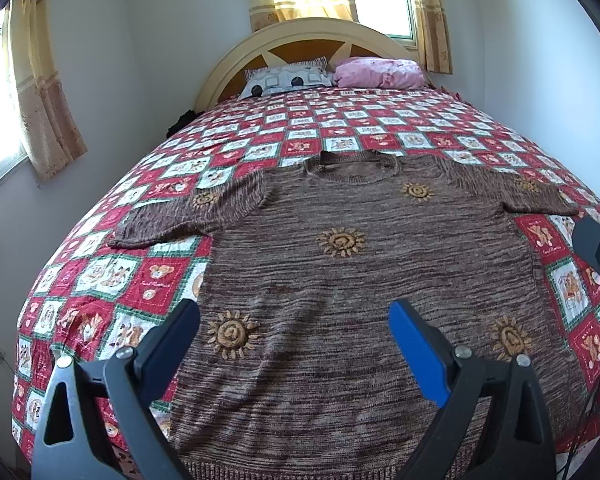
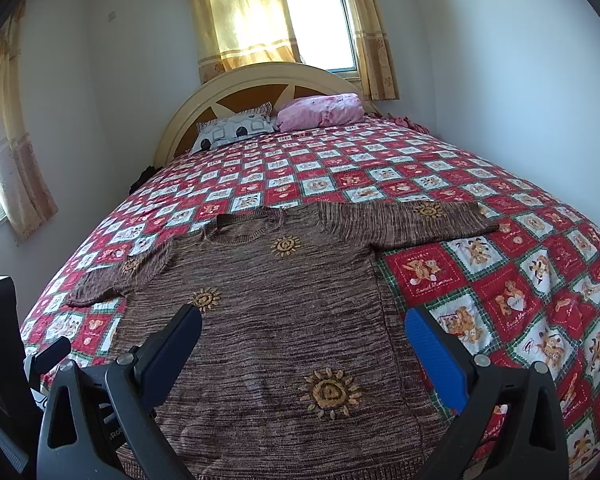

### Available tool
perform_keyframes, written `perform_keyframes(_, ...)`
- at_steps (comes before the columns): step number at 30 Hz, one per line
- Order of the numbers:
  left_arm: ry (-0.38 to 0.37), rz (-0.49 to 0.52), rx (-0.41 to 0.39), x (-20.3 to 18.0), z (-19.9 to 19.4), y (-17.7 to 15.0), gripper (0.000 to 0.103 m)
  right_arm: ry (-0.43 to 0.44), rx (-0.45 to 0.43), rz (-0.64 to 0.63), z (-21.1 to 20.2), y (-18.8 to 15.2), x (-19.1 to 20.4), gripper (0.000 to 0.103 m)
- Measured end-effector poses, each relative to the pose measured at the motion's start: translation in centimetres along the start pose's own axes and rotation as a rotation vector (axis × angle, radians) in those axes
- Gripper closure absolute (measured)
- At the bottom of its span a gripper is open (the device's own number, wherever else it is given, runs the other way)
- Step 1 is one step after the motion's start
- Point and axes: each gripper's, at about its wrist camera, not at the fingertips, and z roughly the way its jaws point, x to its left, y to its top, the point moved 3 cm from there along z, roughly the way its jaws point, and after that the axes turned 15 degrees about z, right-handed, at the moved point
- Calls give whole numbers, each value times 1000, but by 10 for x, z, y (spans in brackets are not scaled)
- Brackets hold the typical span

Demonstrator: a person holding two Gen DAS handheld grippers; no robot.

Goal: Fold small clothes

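A brown knitted short-sleeved sweater (image 1: 340, 280) (image 2: 268, 320) with orange sun motifs lies flat and unfolded on the bed, neck toward the headboard, both sleeves spread out. My left gripper (image 1: 294, 316) hovers open above the sweater's lower left part, nothing between its fingers. My right gripper (image 2: 302, 320) is open too, above the sweater's lower right part near its side seam. The right gripper's body shows at the right edge of the left wrist view (image 1: 598, 248). The left gripper's body shows at the left edge of the right wrist view (image 2: 40, 356).
The bed carries a red, white and green checked bedspread (image 1: 132, 280) (image 2: 500, 280) with teddy bear pictures. A patterned pillow (image 1: 288, 78) (image 2: 236, 130) and a pink pillow (image 1: 380, 72) (image 2: 320, 112) lie by the cream headboard (image 1: 312, 32). Walls stand close at both sides; curtained windows behind.
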Motion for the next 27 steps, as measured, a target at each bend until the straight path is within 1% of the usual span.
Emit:
perform_keyframes(8,-3,-1,10,0,3,-1,5,-3,15,3,4,-2,-2,1)
perform_keyframes(19,-7,-5,10,1,6,-2,5,-1,13,9,7,1,-6,1)
perform_keyframes(21,-21,-9,13,1,8,-2,5,-19,-4,29,9,6,-15,1)
perform_keyframes(24,-80,-13,16,2,18,-2,5,-47,-29,94,16,15,-39,1)
perform_keyframes(27,-85,-14,20,9,33,-3,5,-88,-23,172,30,25,-72,1)
